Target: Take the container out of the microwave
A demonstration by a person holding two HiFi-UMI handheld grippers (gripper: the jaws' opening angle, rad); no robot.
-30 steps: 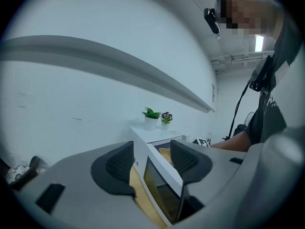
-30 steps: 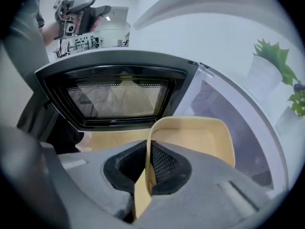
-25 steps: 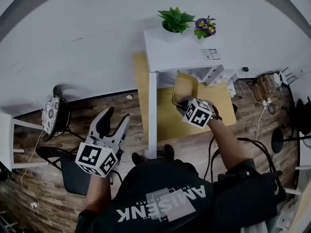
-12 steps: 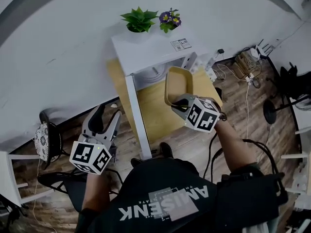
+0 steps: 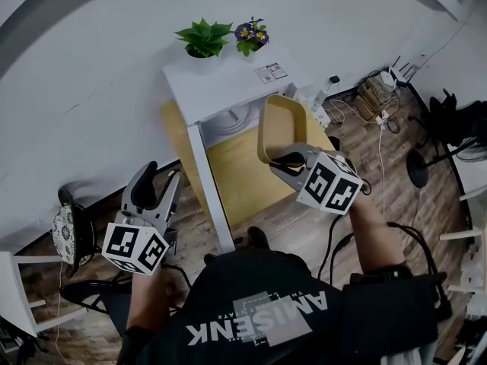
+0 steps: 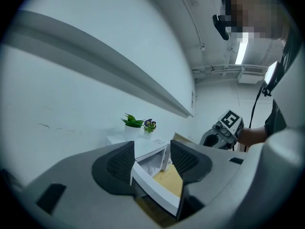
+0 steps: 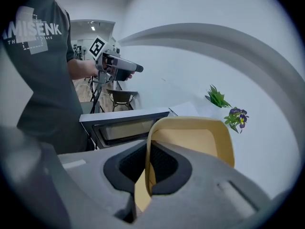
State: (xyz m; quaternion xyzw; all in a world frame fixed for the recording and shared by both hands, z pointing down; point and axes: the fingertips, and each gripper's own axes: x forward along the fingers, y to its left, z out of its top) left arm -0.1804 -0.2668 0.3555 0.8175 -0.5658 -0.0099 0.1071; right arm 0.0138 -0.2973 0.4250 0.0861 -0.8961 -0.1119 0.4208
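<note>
A yellow plastic container [image 5: 277,130] hangs tilted in the air in front of the white microwave [image 5: 228,88]. My right gripper [image 5: 288,161] is shut on its near rim. In the right gripper view the rim of the container [image 7: 190,141] is pinched between the jaws of the right gripper [image 7: 148,163]. The microwave door [image 5: 204,185] stands wide open. My left gripper [image 5: 156,182] is open and holds nothing, to the left of the door and apart from it. In the left gripper view the left gripper [image 6: 151,151] looks past the door [image 6: 155,187] into the cavity.
A green plant [image 5: 200,36] and a purple-flowered plant [image 5: 252,35] stand on top of the microwave. It sits on a light wooden table [image 5: 236,175] against a white wall. Chairs [image 5: 72,223] stand at the left, cables and a power strip [image 5: 377,97] lie on the floor at the right.
My right gripper has risen with the yellow container, carrying it up and away from the microwave opening. My left gripper has drifted slightly up and stayed open.
</note>
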